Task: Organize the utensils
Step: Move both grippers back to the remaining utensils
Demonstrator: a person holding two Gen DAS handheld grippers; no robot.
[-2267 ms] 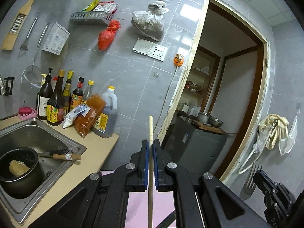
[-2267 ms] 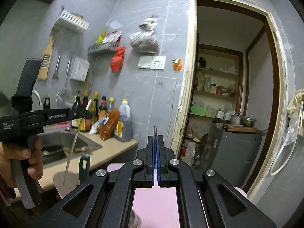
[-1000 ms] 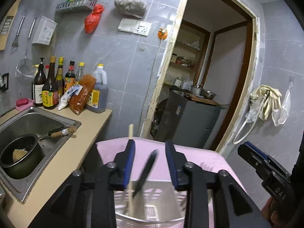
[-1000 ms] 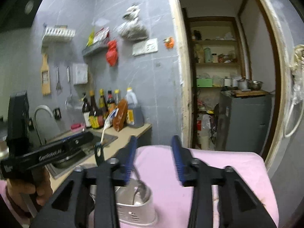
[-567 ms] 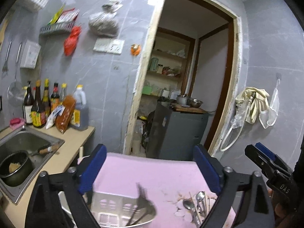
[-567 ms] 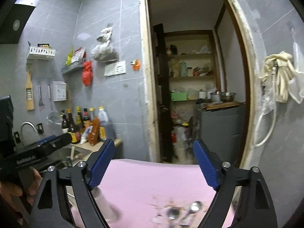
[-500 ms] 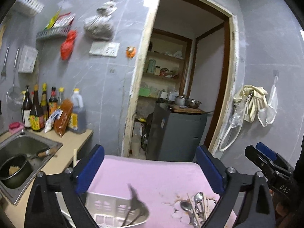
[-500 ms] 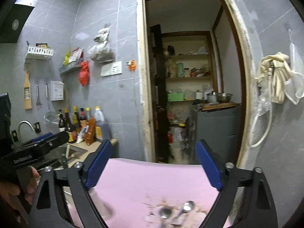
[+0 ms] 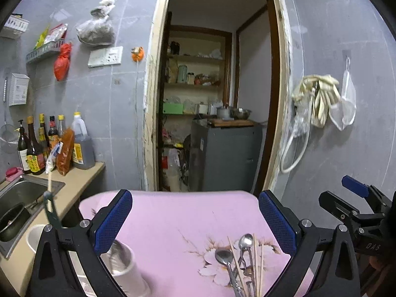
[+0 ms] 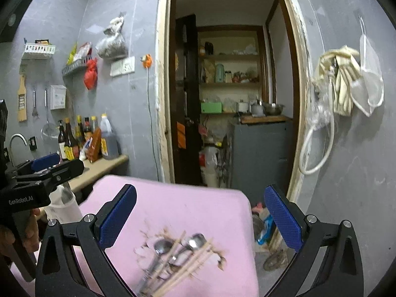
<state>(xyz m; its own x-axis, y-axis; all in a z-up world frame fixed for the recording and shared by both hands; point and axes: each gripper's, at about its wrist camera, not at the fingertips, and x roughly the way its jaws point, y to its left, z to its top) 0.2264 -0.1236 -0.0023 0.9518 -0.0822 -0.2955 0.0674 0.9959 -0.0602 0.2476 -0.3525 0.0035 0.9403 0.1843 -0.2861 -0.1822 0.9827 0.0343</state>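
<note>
A pile of metal spoons [image 9: 224, 257] and wooden chopsticks [image 9: 257, 267] lies on the pink floral cloth [image 9: 178, 222], low and right of centre in the left wrist view. The pile also shows, blurred, in the right wrist view [image 10: 173, 255]. A white utensil holder [image 9: 123, 272] stands at the cloth's left, with a chopstick [image 9: 49, 188] and a dark handle [image 9: 50, 212] sticking up. My left gripper [image 9: 195, 222] is wide open and empty above the cloth. My right gripper [image 10: 198, 220] is wide open and empty above the pile.
A counter with a sink [image 9: 22, 193], a black pot [image 9: 10, 225] and several sauce bottles [image 9: 37, 143] runs along the left. An open doorway [image 9: 212, 99] with a grey cabinet [image 9: 222, 153] is straight ahead. Gloves and a hose [image 9: 316, 104] hang on the right wall.
Both grippers opened and let go of the chopstick and the fork, which now stand in the white holder. Both then swung right toward the pile of spoons and chopsticks.
</note>
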